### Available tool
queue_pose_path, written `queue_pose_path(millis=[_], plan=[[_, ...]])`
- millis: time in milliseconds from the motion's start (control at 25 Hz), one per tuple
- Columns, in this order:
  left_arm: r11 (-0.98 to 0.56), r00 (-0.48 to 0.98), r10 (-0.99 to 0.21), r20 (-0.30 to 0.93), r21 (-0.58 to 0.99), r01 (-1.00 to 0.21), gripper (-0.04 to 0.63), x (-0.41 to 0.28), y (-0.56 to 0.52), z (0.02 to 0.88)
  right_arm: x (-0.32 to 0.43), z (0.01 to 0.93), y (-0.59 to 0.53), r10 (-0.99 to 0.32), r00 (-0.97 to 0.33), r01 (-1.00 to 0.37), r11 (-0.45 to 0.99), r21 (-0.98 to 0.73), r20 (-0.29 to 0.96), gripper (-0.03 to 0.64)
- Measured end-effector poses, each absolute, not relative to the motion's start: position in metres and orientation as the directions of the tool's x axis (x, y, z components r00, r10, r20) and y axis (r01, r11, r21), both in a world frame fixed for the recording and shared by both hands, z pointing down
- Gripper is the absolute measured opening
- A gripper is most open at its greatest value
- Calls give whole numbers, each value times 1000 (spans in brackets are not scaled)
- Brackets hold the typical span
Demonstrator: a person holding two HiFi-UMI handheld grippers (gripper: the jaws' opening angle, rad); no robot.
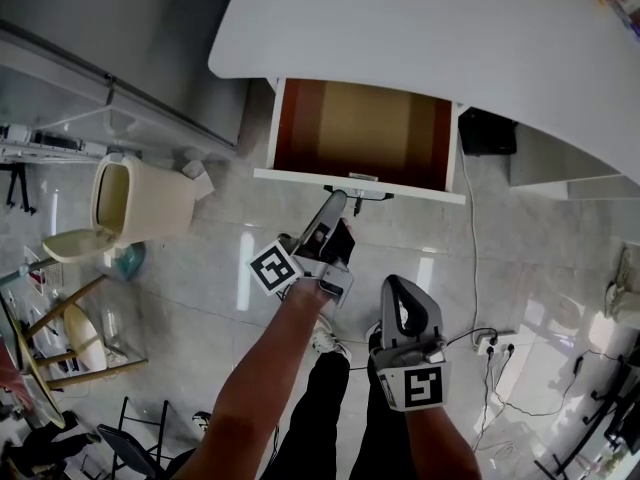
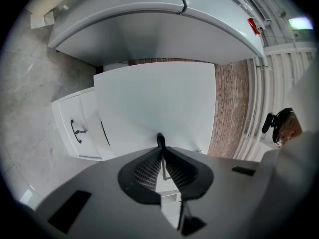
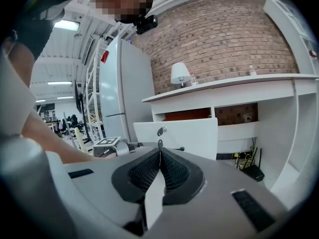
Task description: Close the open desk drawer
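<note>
The left claw (image 1: pixel 335 200), jaws together, sits beside the handle (image 1: pixel 358 193) of the open drawer (image 1: pixel 300 175), the right claw (image 1: pixel 394 286) likewise closed and held back; an off-centre push may skew and jam it.

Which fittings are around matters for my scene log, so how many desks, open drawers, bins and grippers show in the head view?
Desk: 1
Open drawer: 1
Beige bin: 1
Grippers: 2, the left gripper and the right gripper
Total: 5
</note>
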State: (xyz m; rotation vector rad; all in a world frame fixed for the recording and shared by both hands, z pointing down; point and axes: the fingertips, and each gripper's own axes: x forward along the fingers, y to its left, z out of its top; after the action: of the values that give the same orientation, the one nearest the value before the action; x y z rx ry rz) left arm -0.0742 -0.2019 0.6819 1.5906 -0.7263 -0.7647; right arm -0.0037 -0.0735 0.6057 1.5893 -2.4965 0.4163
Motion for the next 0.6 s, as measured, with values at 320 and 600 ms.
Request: queue_pose_path(millis=[320,600], plan=[[-128,576,-811,-99,992,-10,32,-73,-210,667,0,597,-81,-868,-417,-909,396,-131,270,26],[-109,574,-815,-77,994,-21,31,-75,-210,669,1,595,-85,-880,-395,-919,373,-131,265,26]])
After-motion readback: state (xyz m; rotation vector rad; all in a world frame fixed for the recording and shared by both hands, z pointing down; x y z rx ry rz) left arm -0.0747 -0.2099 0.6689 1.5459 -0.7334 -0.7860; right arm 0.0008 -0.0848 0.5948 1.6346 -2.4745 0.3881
